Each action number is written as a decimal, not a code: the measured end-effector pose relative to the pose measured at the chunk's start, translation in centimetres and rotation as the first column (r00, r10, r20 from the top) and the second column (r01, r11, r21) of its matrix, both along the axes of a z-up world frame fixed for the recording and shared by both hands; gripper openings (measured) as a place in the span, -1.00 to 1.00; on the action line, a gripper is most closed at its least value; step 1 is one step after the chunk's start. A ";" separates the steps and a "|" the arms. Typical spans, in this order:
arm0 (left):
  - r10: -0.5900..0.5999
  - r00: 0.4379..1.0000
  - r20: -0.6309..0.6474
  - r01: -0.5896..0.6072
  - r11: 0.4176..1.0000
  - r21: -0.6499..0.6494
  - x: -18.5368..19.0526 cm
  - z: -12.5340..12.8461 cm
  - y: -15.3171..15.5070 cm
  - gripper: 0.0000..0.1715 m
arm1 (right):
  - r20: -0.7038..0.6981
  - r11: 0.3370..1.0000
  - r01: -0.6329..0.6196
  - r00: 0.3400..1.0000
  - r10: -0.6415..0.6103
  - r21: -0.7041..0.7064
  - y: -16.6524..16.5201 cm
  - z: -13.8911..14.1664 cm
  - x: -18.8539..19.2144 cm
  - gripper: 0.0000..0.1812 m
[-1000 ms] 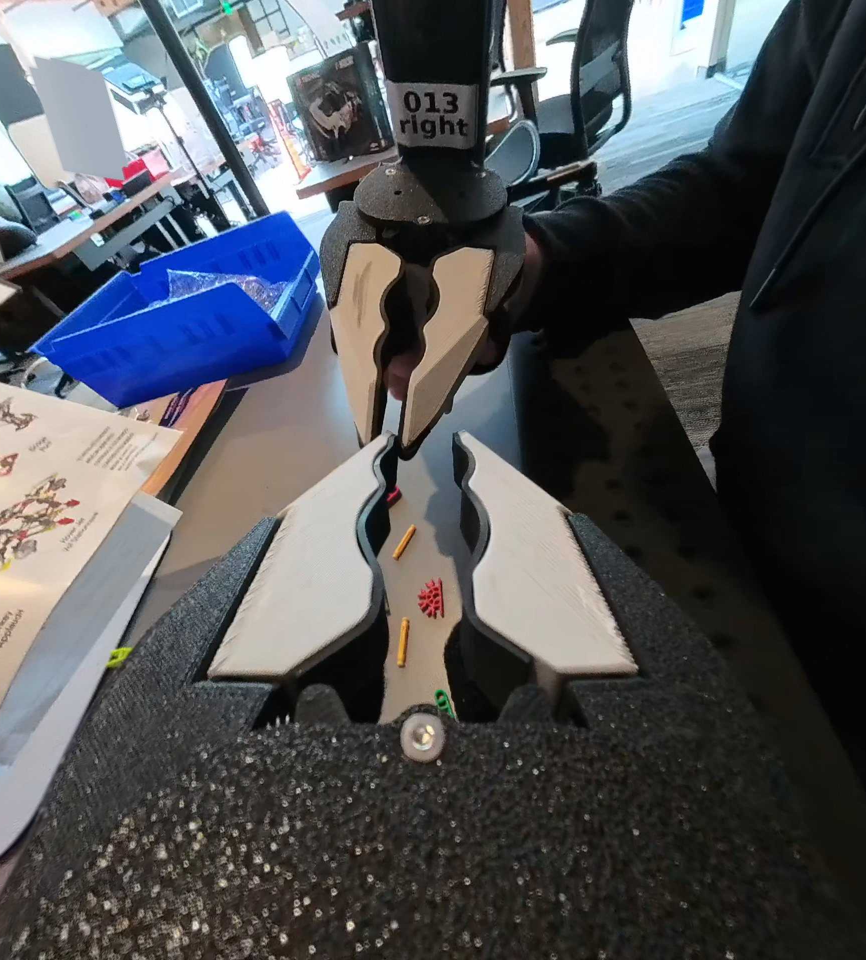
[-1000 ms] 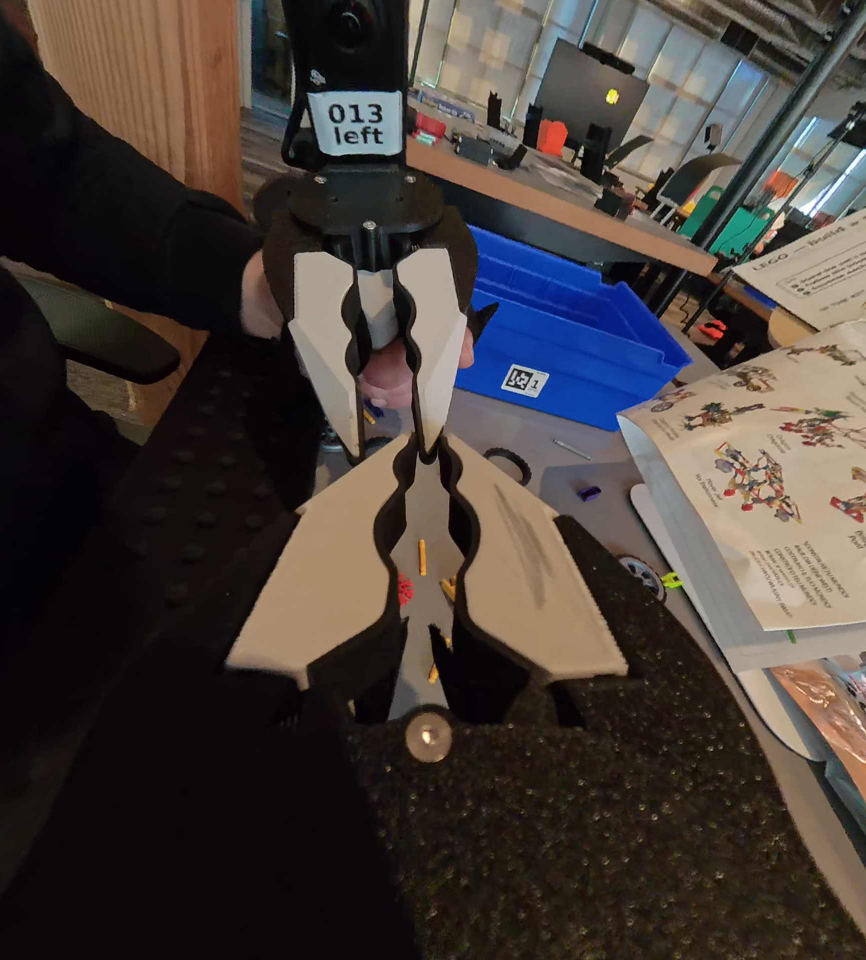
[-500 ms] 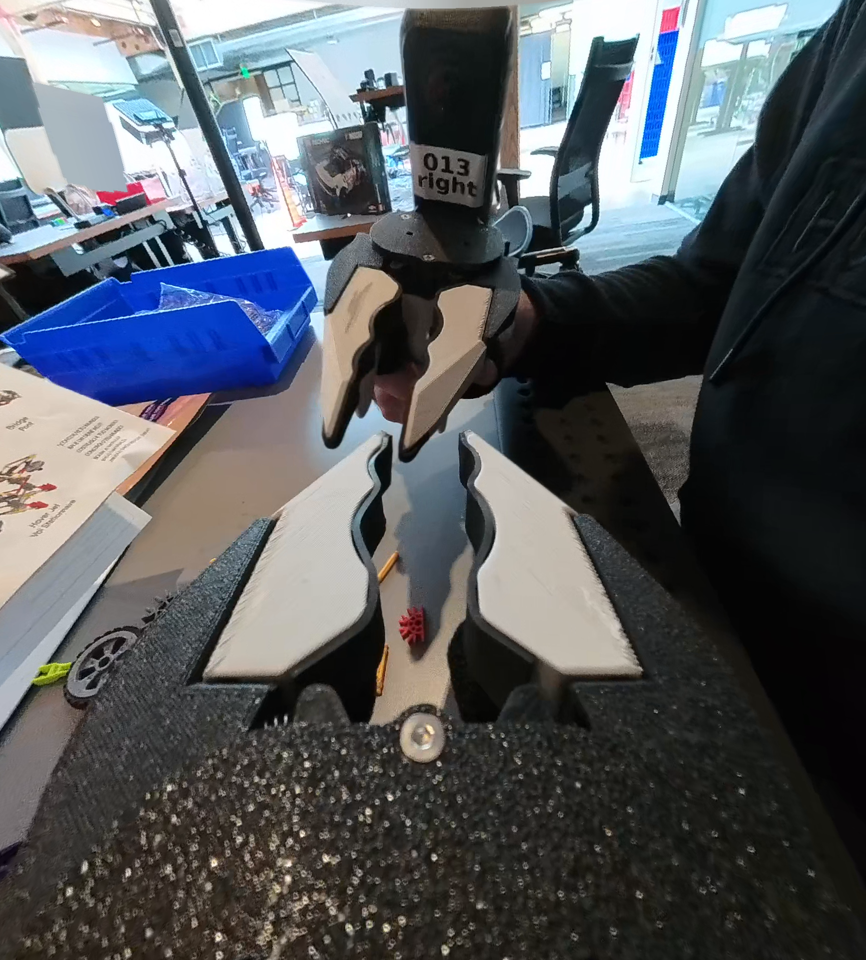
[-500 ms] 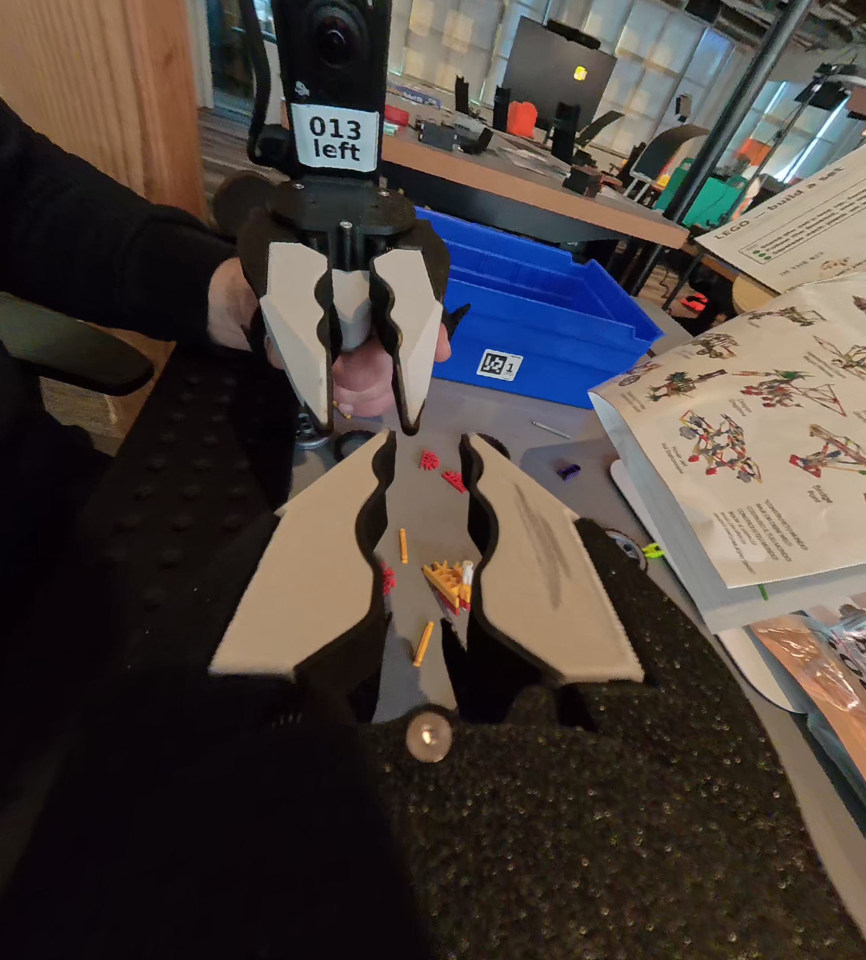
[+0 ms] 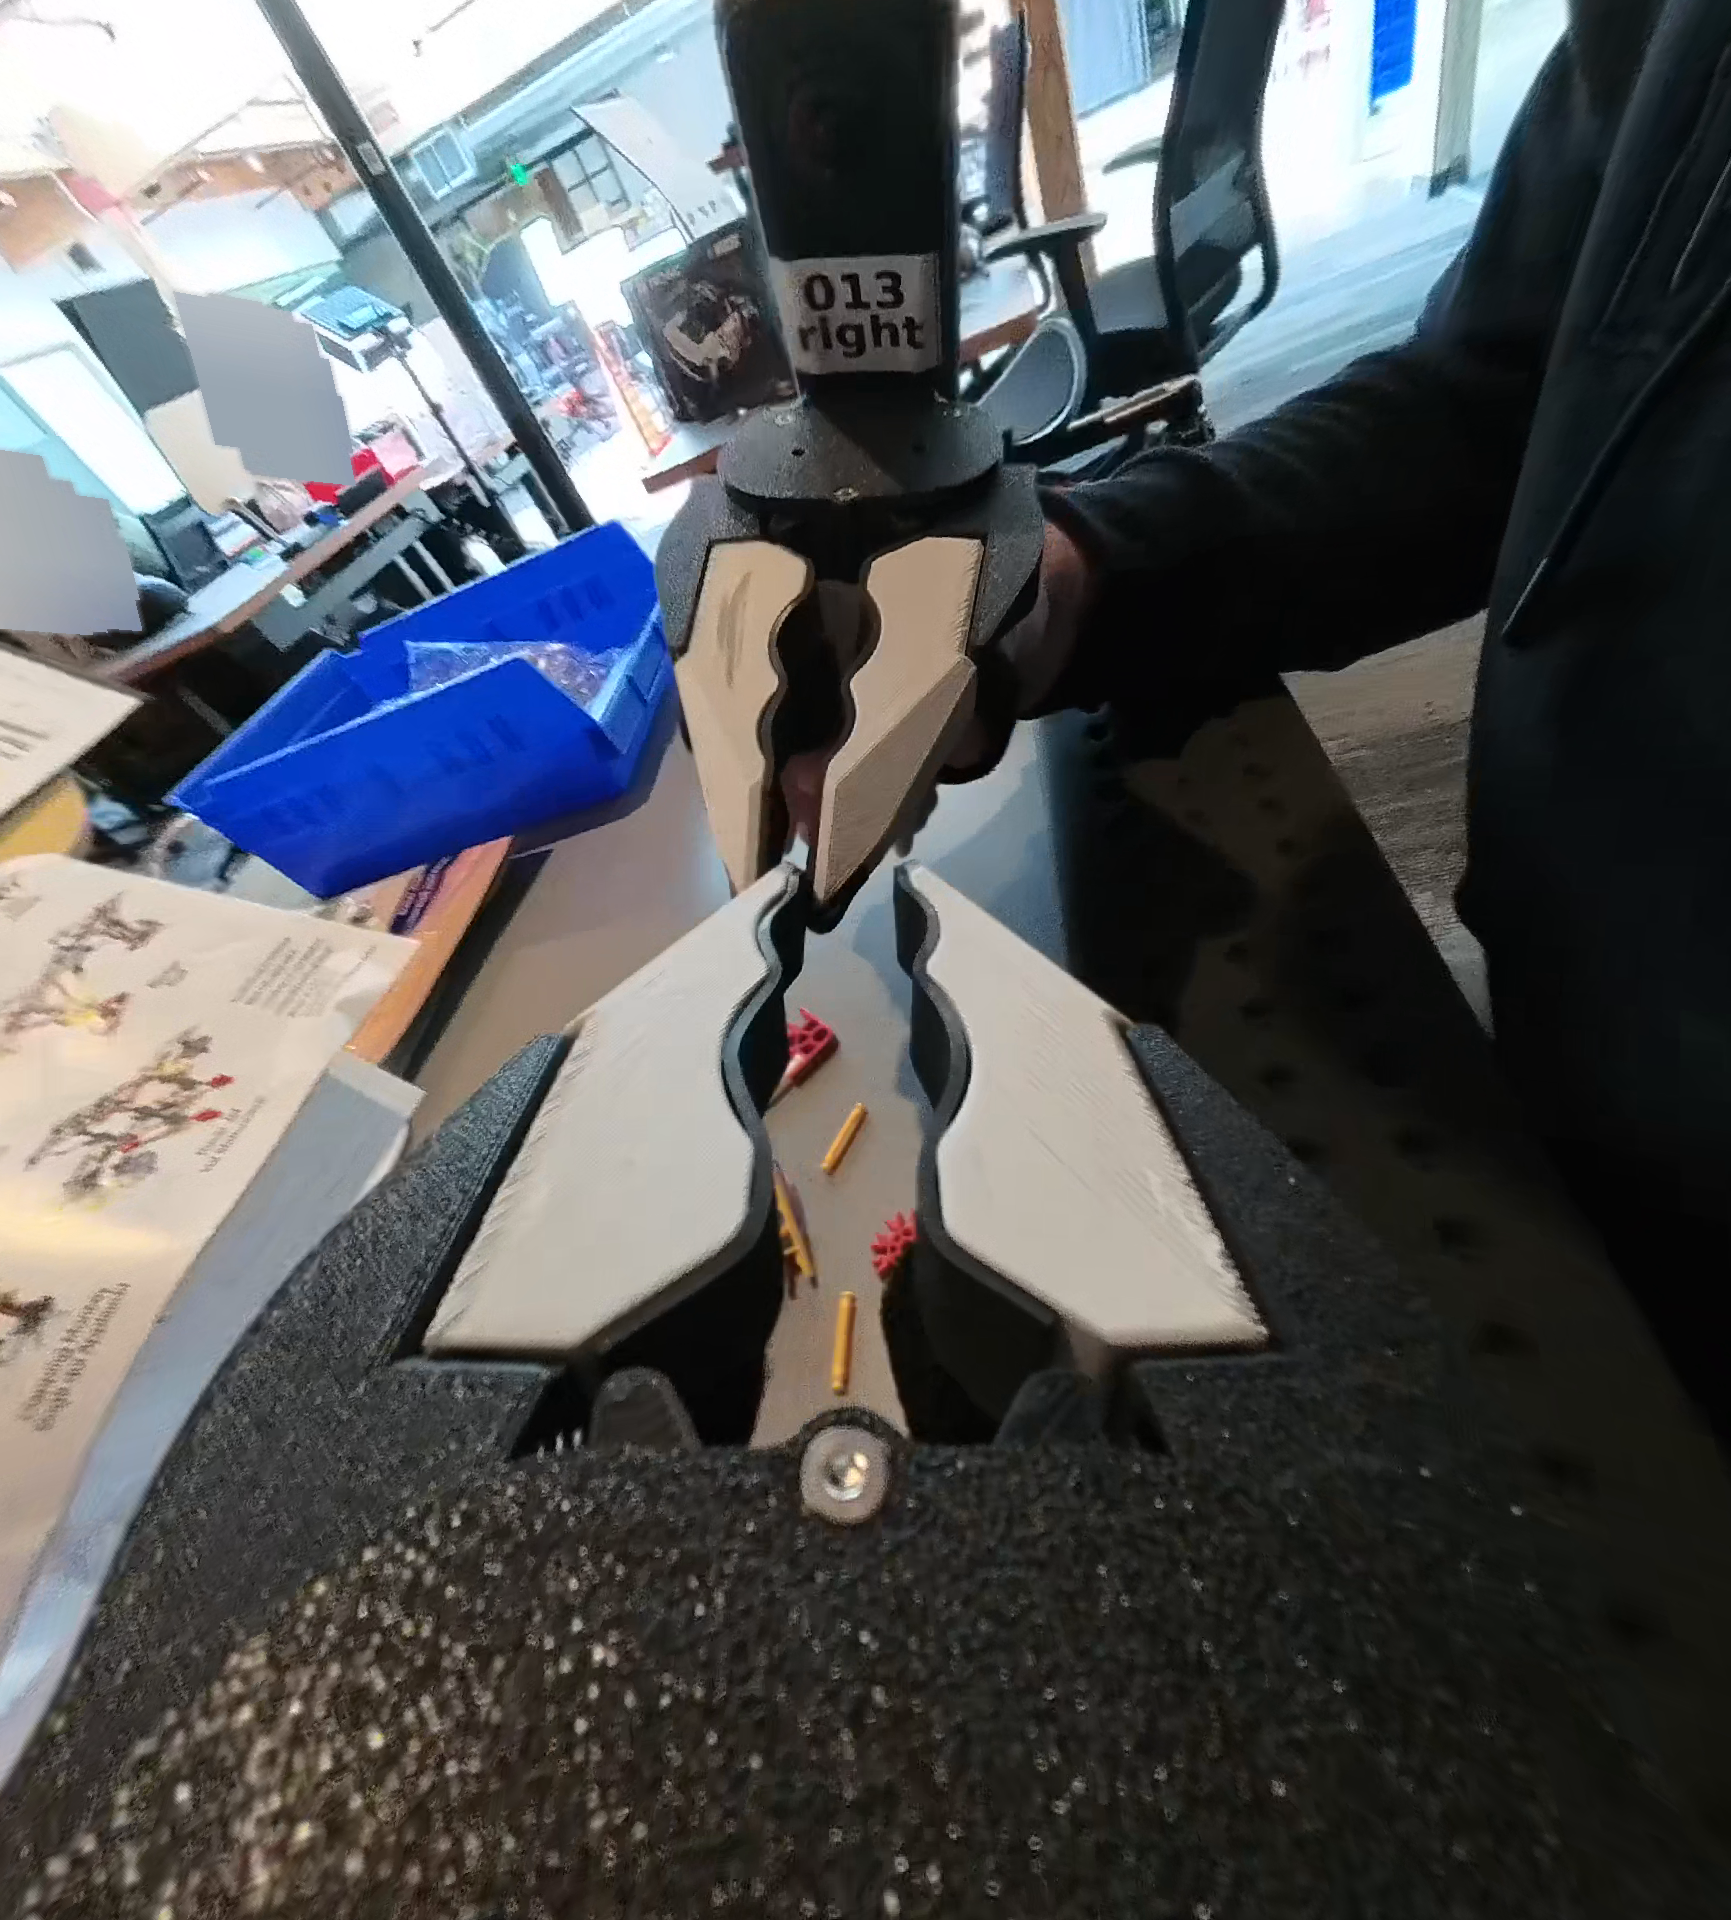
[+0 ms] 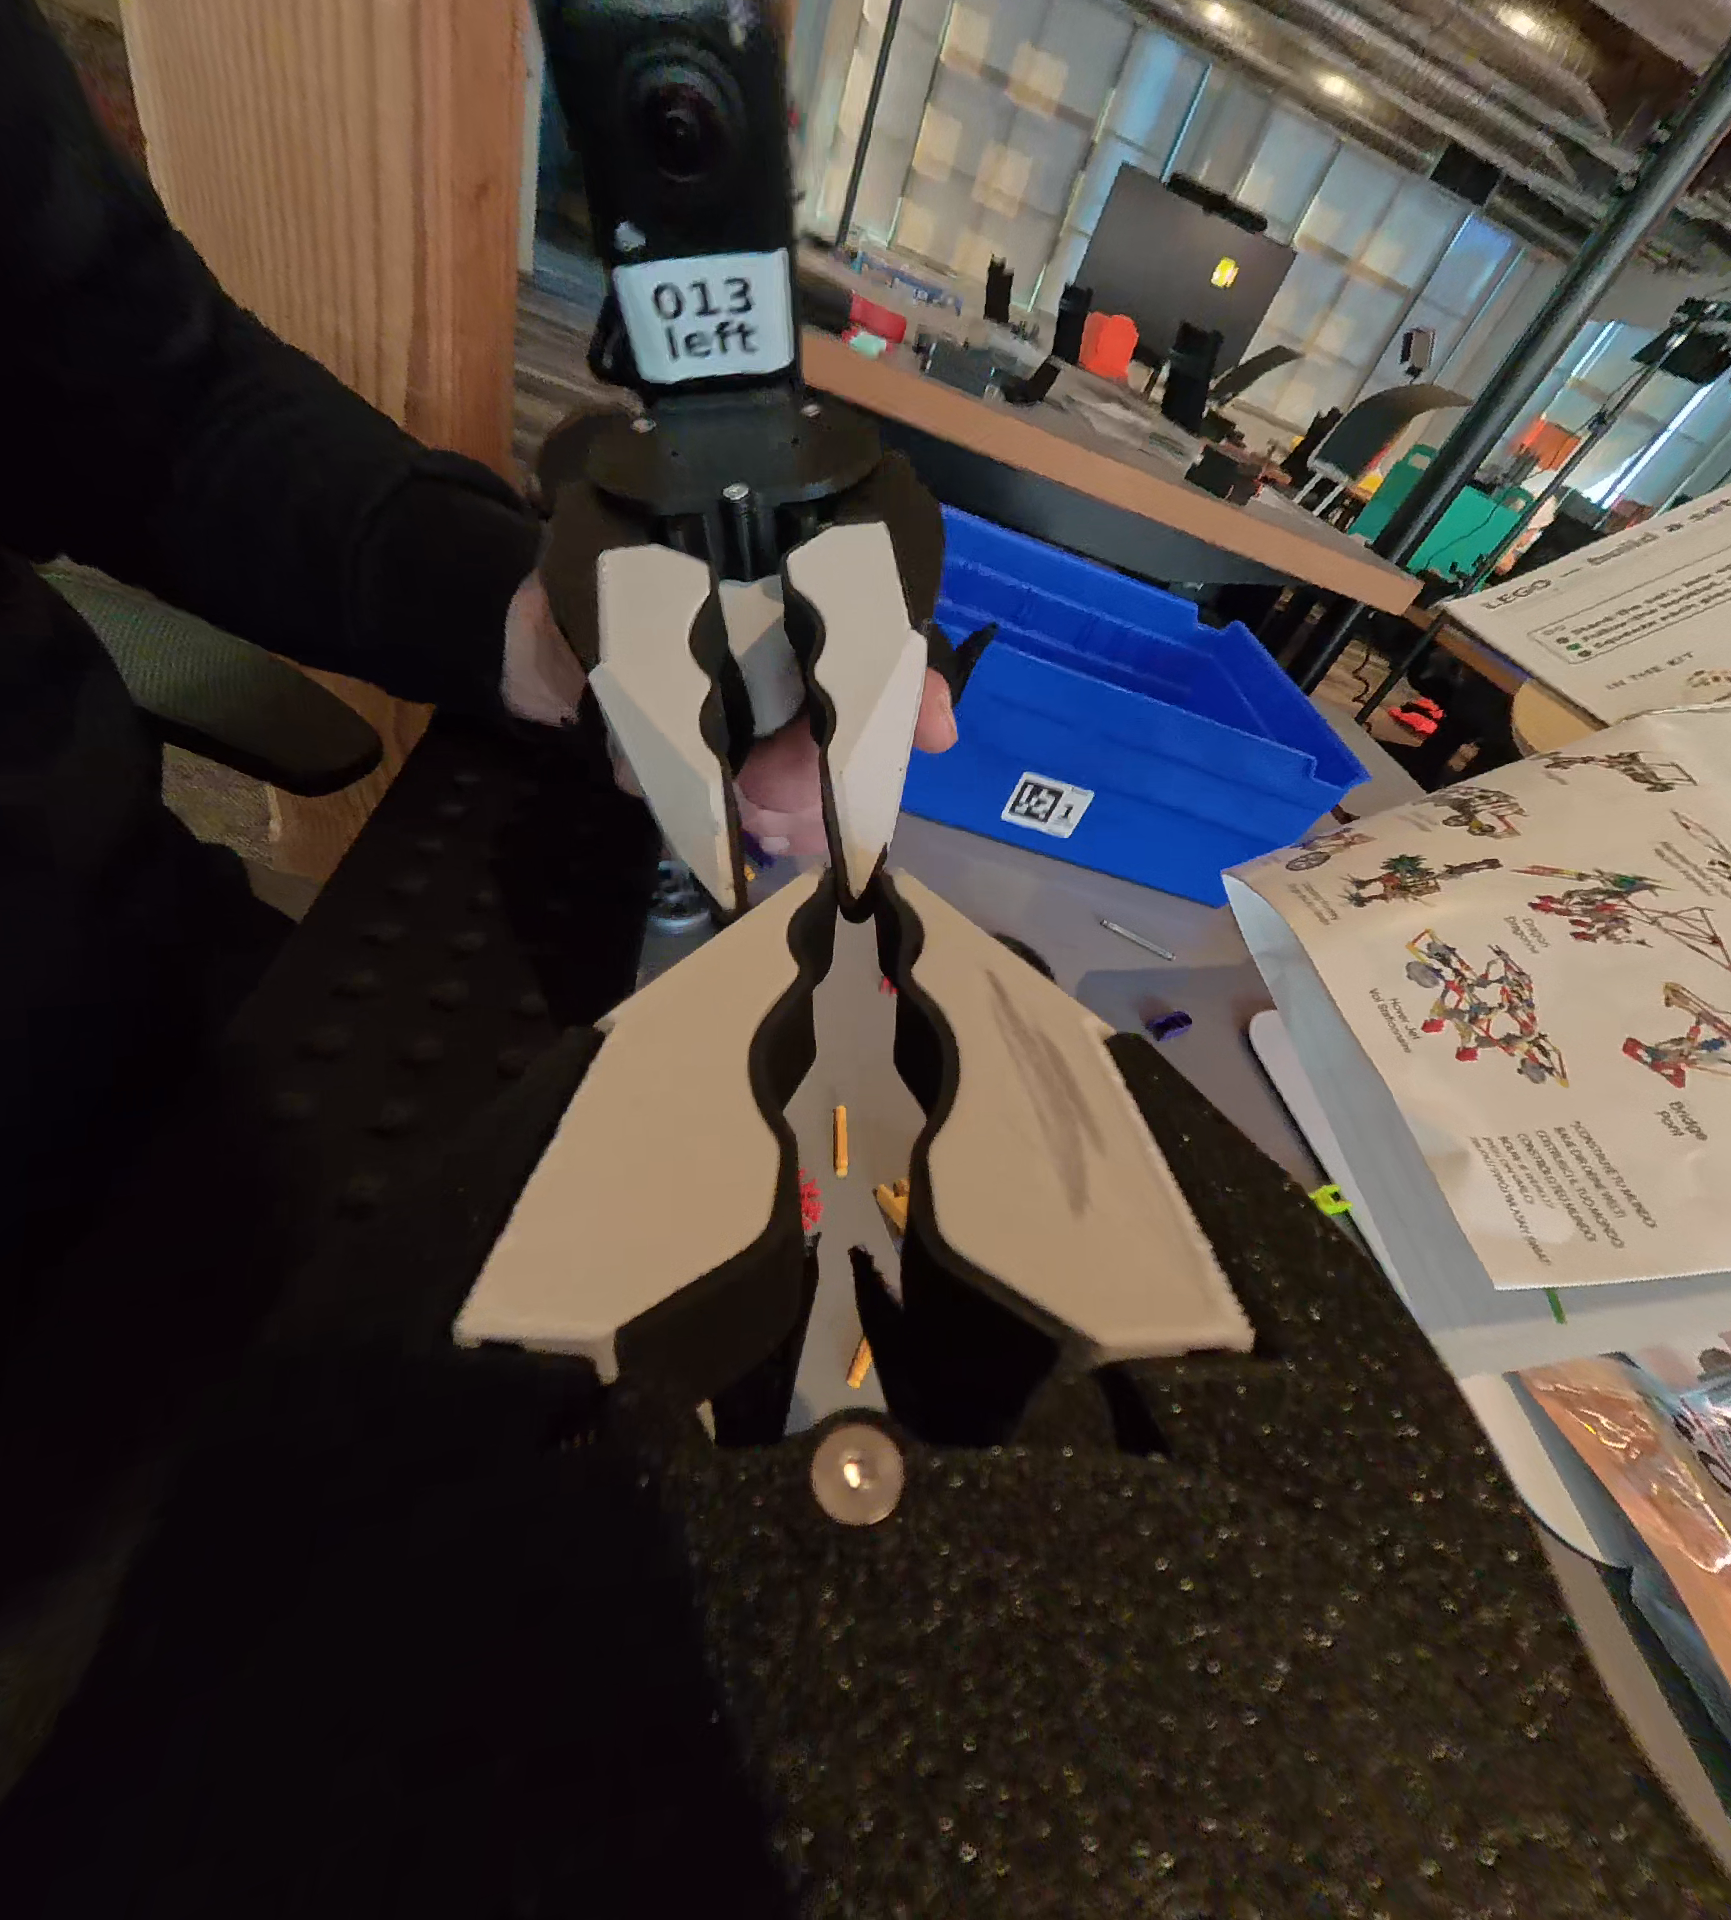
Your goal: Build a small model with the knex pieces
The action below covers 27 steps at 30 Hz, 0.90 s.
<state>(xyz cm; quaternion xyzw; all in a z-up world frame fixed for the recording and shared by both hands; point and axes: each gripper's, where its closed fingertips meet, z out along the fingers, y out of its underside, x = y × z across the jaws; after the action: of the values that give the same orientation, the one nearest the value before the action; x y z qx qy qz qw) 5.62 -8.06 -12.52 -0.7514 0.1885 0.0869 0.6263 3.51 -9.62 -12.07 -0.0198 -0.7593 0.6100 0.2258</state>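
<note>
The left gripper (image 5: 845, 904) hangs released, holding nothing, above small yellow plastic rods (image 5: 842, 1138) and red toothed connector pieces (image 5: 893, 1241) on the grey bench (image 5: 570, 935). The right gripper (image 6: 853, 899), jaws nearly clenched and empty, meets it tip to tip.
</note>
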 end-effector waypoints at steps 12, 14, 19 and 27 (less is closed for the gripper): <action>0.153 0.801 -0.579 -0.207 0.978 -0.028 -1.8 0.2 0.0 -0.76 | -0.106 0.999 0.040 0.994 -0.042 -0.015 1.2 1.1 -0.2 -0.88; 0.139 0.768 -0.626 -0.220 0.974 -0.054 -1.8 -0.8 0.2 -0.76 | -0.126 0.999 0.053 0.991 -0.051 0.010 1.1 0.7 -0.4 -0.85; 0.146 0.732 -0.666 -0.233 0.971 -0.044 -1.7 -1.5 0.6 -0.79 | -0.171 0.990 0.093 0.983 -0.075 0.102 0.8 -0.8 -0.9 -0.90; 0.154 0.759 -0.633 -0.223 0.974 -0.030 -1.6 -1.5 0.7 -0.81 | -0.227 0.983 0.119 0.970 -0.085 0.140 0.8 -0.8 -0.9 -0.94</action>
<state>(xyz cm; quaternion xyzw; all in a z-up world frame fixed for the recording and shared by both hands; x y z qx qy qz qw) 3.99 -7.40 -14.01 -0.7261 0.3136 0.3844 0.4761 2.64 -8.83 -12.87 0.0264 -0.7719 0.5362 0.3405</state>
